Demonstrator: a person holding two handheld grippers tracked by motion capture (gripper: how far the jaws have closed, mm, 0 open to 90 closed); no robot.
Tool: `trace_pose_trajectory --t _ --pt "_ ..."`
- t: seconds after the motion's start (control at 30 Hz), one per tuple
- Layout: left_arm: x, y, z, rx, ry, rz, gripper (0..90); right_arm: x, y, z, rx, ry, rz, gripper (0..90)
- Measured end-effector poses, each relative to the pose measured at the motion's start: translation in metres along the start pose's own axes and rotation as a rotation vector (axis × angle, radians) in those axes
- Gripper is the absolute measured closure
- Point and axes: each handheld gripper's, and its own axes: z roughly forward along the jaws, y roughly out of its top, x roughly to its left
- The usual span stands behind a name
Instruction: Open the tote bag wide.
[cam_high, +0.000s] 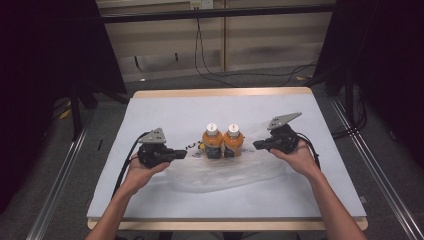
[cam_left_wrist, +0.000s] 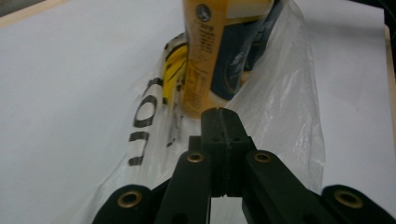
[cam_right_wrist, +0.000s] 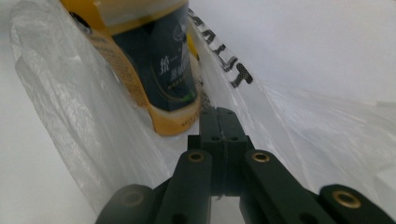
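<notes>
Two orange bottles with white caps and dark labels, the left bottle and the right bottle, stand upright and touching near the middle of the white-covered table, on a thin clear plastic bag printed with black letters. The left gripper lies just left of them, its jaws pressed together on the bag's film beside the bottle base. The right gripper, just right of them, likewise has its jaws pressed together on the film.
</notes>
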Motion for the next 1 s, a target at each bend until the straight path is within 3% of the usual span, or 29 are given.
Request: trace_pose_trajectory --t 0.23,0.6,0.77,0.9,1.0 --pt "-0.011 0.011 0.018 0.016 -0.026 0.041 90.0 0.003 0.017 0.014 0.010 0.007 -0.027 90.0" --pt "-0.017 0.031 0.051 0.041 -0.066 0.047 90.0 -0.009 0.044 0.024 0.006 -0.005 -0.034 90.0" --pt "-0.025 0.043 0.068 0.054 -0.093 0.081 90.0 -0.016 0.053 0.032 0.002 0.027 -0.018 90.0" --pt "-0.030 0.044 0.080 0.053 -0.109 0.071 90.0 -0.013 0.056 0.047 0.026 0.060 -0.039 90.0" --pt "-0.029 0.043 0.087 0.073 -0.077 0.071 90.0 -0.013 0.056 0.055 0.014 0.088 -0.032 90.0"
